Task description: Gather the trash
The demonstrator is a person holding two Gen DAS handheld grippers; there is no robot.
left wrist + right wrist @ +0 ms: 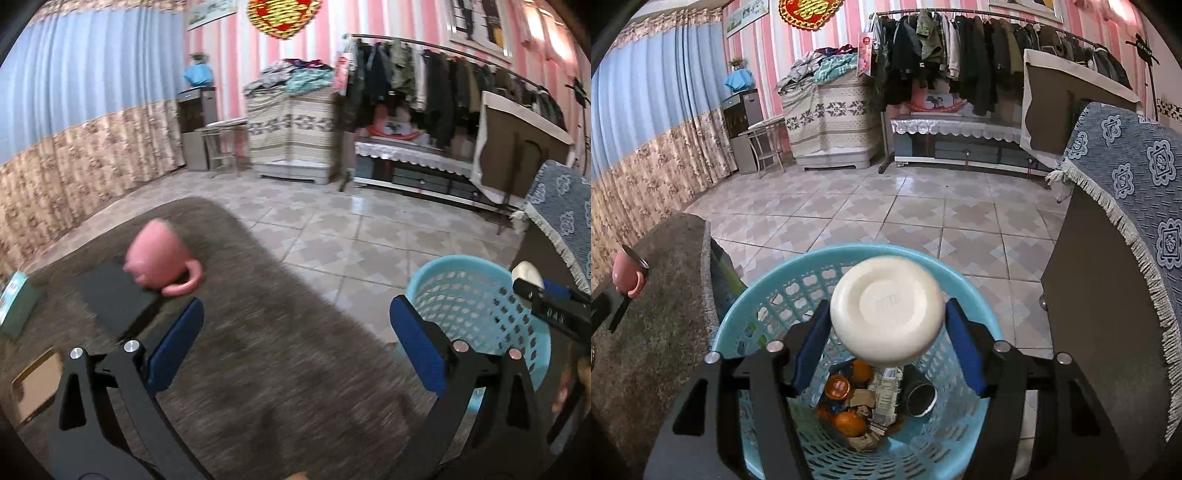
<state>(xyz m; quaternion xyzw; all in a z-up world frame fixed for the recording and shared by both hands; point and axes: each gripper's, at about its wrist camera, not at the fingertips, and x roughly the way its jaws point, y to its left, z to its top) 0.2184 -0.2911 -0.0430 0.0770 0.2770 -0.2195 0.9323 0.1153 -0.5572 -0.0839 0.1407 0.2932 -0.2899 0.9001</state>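
The basket (738,325) is light blue plastic with a lattice of holes. Above it a cream-white round container (886,325) sits between blue pads (812,343). Orange pieces (849,421) lie at the basket's bottom. A pink mug (162,258) rests beside a black slab (110,291) on the grey-brown tabletop (277,350). The wall (772,48) has pink and white stripes; the curtain (74,74) is blue above a beige floral band.
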